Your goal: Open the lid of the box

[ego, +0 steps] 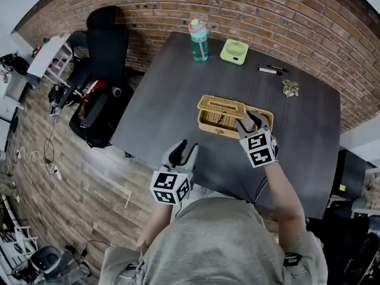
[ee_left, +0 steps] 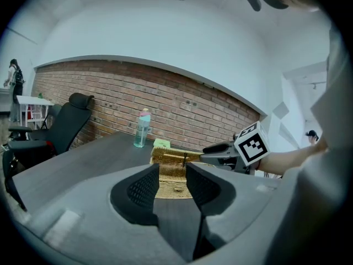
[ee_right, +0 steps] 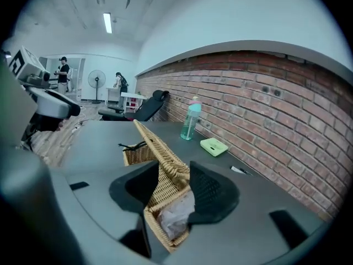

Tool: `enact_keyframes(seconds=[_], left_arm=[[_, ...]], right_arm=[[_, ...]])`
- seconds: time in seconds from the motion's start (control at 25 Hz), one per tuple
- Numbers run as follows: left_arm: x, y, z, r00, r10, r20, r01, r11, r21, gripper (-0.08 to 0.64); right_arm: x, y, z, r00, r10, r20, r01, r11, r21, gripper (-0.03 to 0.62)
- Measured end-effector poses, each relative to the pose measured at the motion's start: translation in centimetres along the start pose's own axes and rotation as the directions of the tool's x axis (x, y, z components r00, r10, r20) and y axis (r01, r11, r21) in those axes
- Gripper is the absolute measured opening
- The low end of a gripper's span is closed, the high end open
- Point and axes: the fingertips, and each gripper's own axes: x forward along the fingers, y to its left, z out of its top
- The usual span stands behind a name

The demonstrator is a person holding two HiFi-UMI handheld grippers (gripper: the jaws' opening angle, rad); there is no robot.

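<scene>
At table (ego: 166,100) centre: wicker box (ego: 217,120), 1 pc. R gripper (ego: 249,122) is clamping lid (ee_right: 157,148) edge, tilting it up — approx half open, full swing-back remaining. L gripper (ego: 184,150) is hovering near table's edge — jaws apart, empty.

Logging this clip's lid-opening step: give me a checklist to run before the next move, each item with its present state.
1. Right gripper on lid: ok, jaws clamp its edge.
2. Lid lifted: ok, tilted up, not fully open.
3. Left gripper free: ok, open, empty.
4. Box steadied: not ok, left gripper is apart from it.
5. Bottle and fan away from box: ok.
</scene>
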Motion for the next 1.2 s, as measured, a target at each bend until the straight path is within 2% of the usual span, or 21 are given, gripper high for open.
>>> enact_keyframes(seconds=[0.48,1.2], left_arm=[[0.7,-0.3,0.0,1.000,-0.003,0.003,0.003,1.000,-0.002,0.150],[1.7,0.0,0.0,1.000,0.005,-0.003,-0.005,1.000,-0.018,0.150]], right_arm=[[0.8,-2.8,3.1,0.998,-0.013,0.056,0.013,1.000,0.010,0.118],[3.8,-7.2,5.0,0.997,-0.015,0.072,0.010,0.997,0.076,0.103]])
